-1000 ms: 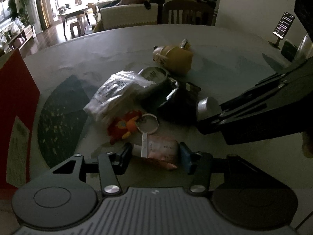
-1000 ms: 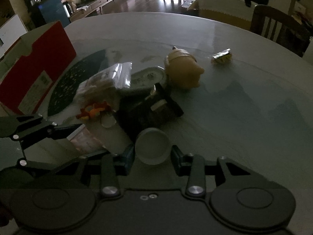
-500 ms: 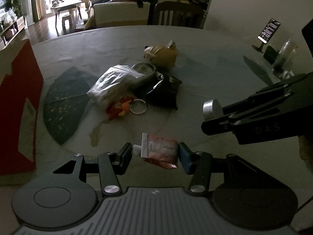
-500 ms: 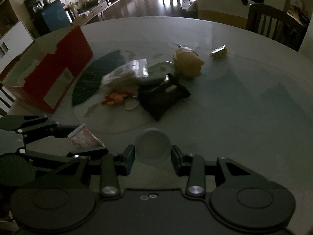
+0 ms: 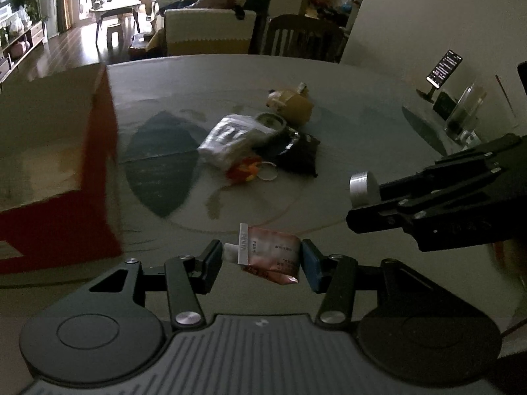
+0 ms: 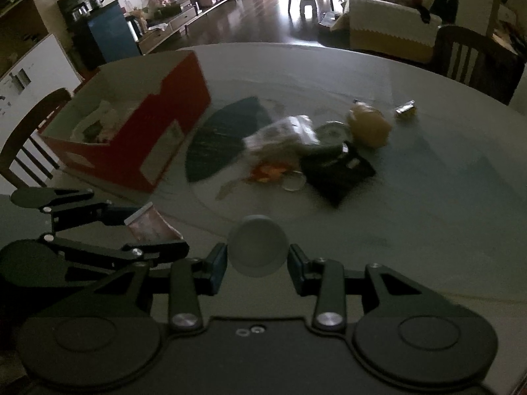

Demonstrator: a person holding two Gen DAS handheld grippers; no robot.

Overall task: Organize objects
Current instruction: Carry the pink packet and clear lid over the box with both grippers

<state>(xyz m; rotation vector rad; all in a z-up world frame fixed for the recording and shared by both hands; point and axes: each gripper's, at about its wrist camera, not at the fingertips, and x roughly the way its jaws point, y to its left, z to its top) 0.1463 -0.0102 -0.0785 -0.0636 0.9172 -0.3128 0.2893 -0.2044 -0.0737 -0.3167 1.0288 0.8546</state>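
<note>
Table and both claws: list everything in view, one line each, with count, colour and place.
Sachet: 1, pink, in left claw.
Round container: 1, pale grey, in right claw.
Box: 1, red, open, table's left.
Clear bag: 1, whitish, table centre.
Black pouch: 1, beside bag.
Toy keyring: 1, orange-red, front of pile.
Plush: 1, tan, behind pile.
Table: 1, grey.
Left claw: 1, black.
Right claw: 1, black.

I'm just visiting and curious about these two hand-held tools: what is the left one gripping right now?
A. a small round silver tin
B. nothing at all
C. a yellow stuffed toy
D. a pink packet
D: the left tool is closed on the pink packet, held above the table, while the round silver tin sits in the right tool.
</note>
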